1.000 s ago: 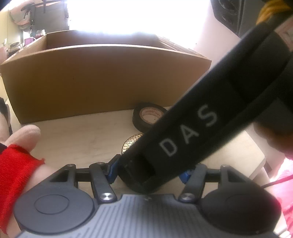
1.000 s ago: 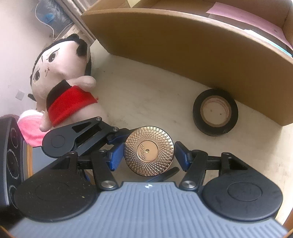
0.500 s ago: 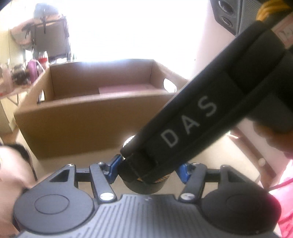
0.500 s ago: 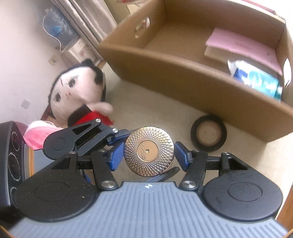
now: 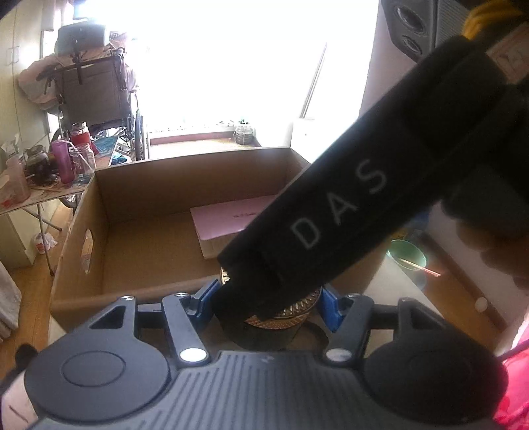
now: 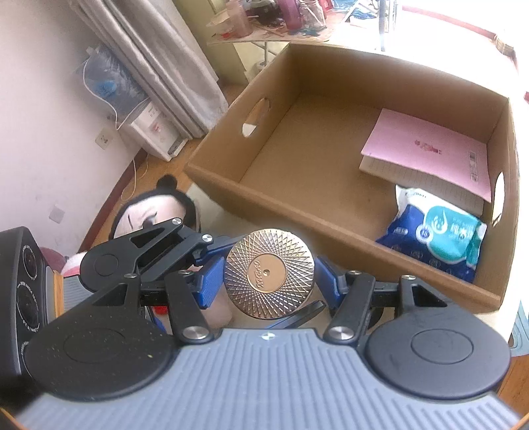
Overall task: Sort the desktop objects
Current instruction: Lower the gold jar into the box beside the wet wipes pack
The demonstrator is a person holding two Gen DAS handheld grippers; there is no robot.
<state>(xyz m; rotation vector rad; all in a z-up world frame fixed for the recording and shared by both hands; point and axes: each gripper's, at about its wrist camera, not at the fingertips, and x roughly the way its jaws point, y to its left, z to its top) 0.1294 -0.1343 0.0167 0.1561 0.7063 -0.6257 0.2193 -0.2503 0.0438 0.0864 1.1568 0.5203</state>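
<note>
1. The right tongs and left tongs both clamp a gold disc, held just short of the cardboard box's near wall.
2. Step in hand, seemingly: carrying it to the box.
3. Next: clear the wall, release beside the pink notebook.

You were working in a lived-in home, not a lab or shop. Grey curtains hung beside a water dispenser on a wooden floor, and a wheelchair draped with clothes stood by the bright window. A cluttered folding table carried jars and bottles, a plush doll sat nearby, and a speaker stood against the wall.
</note>
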